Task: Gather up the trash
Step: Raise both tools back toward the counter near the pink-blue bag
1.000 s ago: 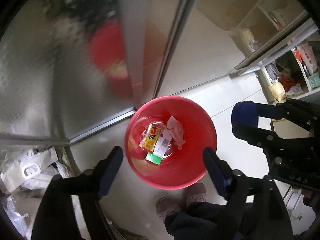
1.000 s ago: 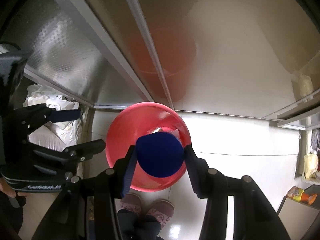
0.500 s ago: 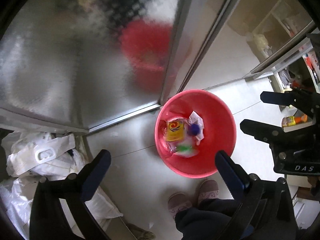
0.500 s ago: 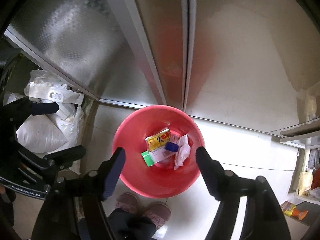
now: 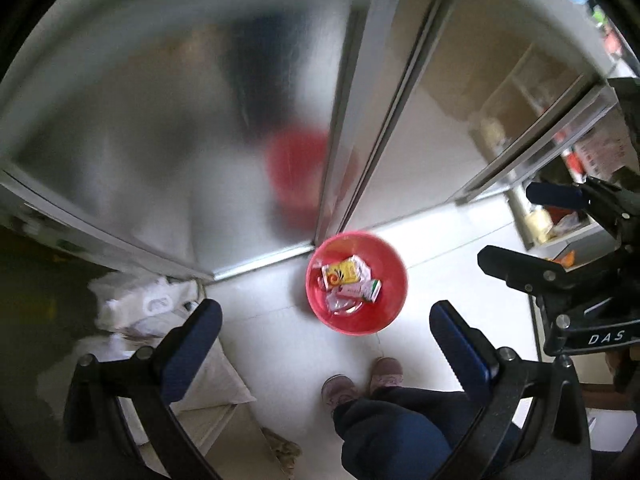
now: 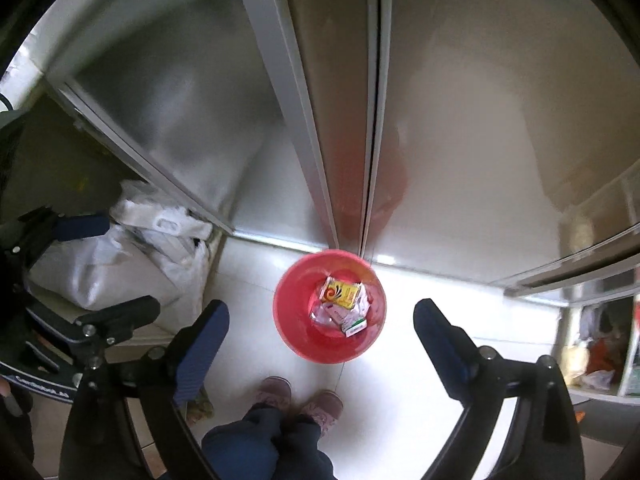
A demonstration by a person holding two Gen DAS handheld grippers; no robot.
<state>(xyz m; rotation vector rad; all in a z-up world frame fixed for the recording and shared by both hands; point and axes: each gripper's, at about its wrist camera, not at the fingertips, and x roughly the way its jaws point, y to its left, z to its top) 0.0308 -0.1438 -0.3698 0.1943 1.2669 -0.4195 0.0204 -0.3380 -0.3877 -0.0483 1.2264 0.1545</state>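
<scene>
Both grippers hung high over a red plastic bin (image 5: 357,322) on the white tiled floor (image 5: 280,344), pointing steeply down. The left gripper (image 5: 325,340) stood spread wide with nothing between its blue pads (image 5: 192,350). The right gripper (image 6: 321,342) had just been opening its jaws; they were wide apart and empty too.

Trash lay inside the bin, at the bottom: a yellow-and-red packet (image 6: 339,293), a white carton with a green end (image 6: 349,322), and some crumpled white paper (image 5: 362,268) beside them. Small pieces under these were too blurred to tell.

The bin sat right at the foot of frosted sliding doors (image 6: 192,128), touching or nearly touching the metal track; cannot tell which. The person's two pinkish slippers (image 6: 300,398) stood just beside the bin's near edge, with dark trousers (image 6: 264,444) above them. White plastic bags (image 6: 132,256) were piled to the left by the door frame. Open shelving (image 5: 560,216) with clutter was on the right.
</scene>
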